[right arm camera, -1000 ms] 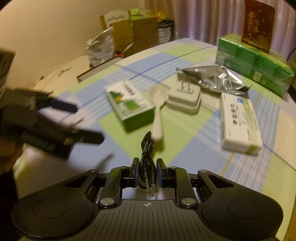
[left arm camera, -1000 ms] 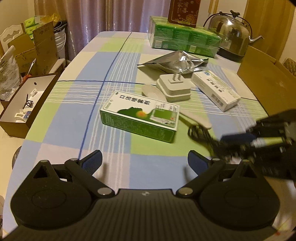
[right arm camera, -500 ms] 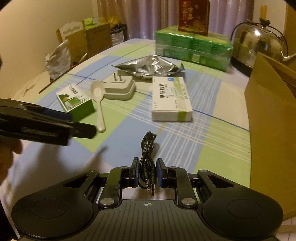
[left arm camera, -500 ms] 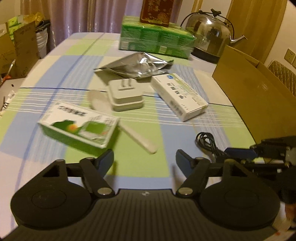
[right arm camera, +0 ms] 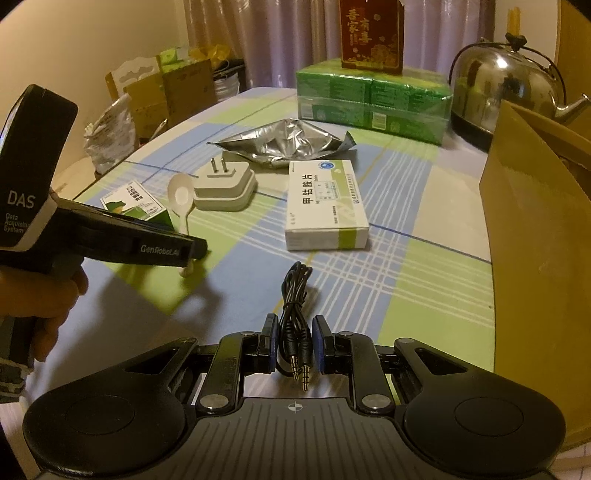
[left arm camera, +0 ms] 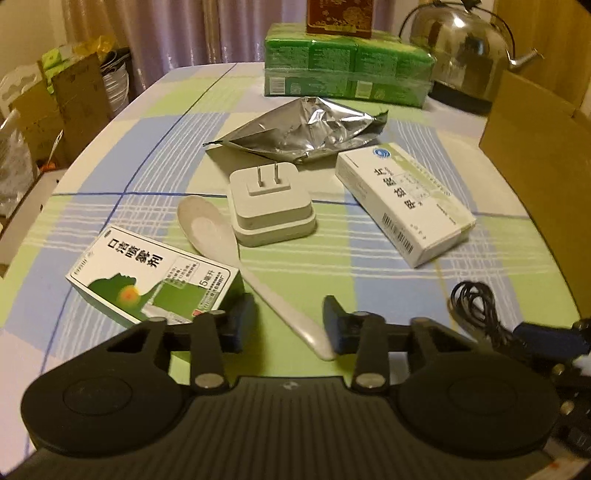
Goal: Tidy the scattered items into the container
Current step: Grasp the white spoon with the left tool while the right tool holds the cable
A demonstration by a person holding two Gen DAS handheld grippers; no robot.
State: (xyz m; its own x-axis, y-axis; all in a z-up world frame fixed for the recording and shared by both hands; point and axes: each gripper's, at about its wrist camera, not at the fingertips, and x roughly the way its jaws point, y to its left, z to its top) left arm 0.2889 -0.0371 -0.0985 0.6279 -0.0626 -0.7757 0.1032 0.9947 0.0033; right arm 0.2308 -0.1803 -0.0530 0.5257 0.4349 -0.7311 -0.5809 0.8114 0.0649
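A white spoon (left arm camera: 221, 236) lies on the checked tablecloth with its handle running between the fingers of my left gripper (left arm camera: 288, 323), which is open but narrowed around the handle. A green medicine box (left arm camera: 155, 284) lies just left of it. Behind are a white plug adapter (left arm camera: 271, 206), a white medicine box (left arm camera: 402, 203) and a foil bag (left arm camera: 303, 129). My right gripper (right arm camera: 295, 343) is shut on a coiled black audio cable (right arm camera: 295, 291), held above the table. The open cardboard box (right arm camera: 535, 240) stands at its right. The left gripper (right arm camera: 192, 254) shows over the spoon (right arm camera: 181, 195).
Wrapped green tissue packs (left arm camera: 347, 70) with a red carton (right arm camera: 371, 35) on top stand at the table's far end. A steel kettle (left arm camera: 465, 55) sits beside them. Cardboard boxes and bags (left arm camera: 62, 107) crowd the floor off the table's left edge.
My left gripper has come down over the spoon handle and its fingers have narrowed. My right gripper has swung right with the cable, bringing the cardboard box alongside.
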